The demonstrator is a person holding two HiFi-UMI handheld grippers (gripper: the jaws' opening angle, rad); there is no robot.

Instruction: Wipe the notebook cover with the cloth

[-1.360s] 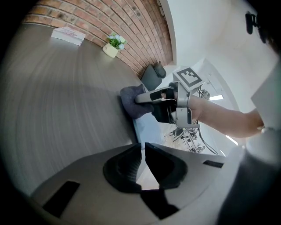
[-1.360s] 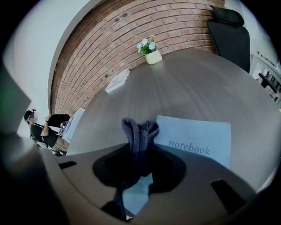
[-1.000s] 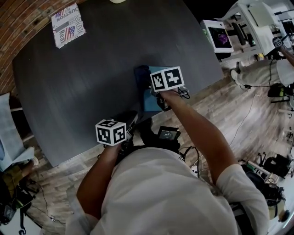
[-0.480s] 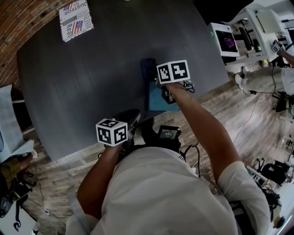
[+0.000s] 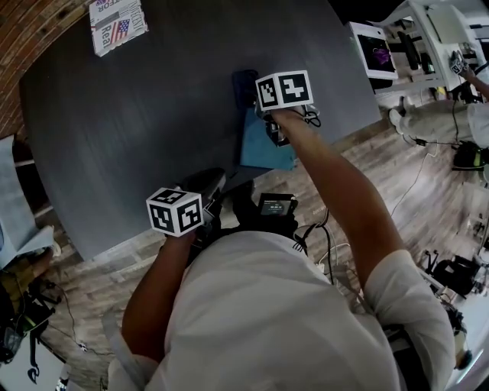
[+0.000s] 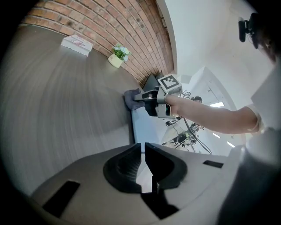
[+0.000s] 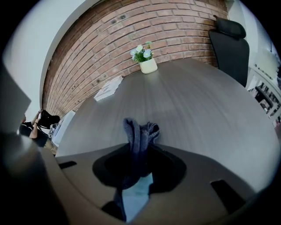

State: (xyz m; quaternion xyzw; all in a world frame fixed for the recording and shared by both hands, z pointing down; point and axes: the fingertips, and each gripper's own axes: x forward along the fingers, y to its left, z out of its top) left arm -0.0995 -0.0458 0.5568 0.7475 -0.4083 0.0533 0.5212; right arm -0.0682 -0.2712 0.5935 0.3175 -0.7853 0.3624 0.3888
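The right gripper (image 7: 138, 154) has its jaws clamped on a dark blue cloth (image 7: 139, 132), whose bunched end sticks out past them at the far end of the light blue notebook (image 5: 263, 150). The notebook lies flat at the near right edge of the dark table (image 5: 137, 130). The left gripper (image 6: 143, 151) is held over the table's near edge, left of the notebook and apart from it, its jaws drawn to a narrow slit with nothing between them; a booklet (image 5: 116, 23) lies far left.
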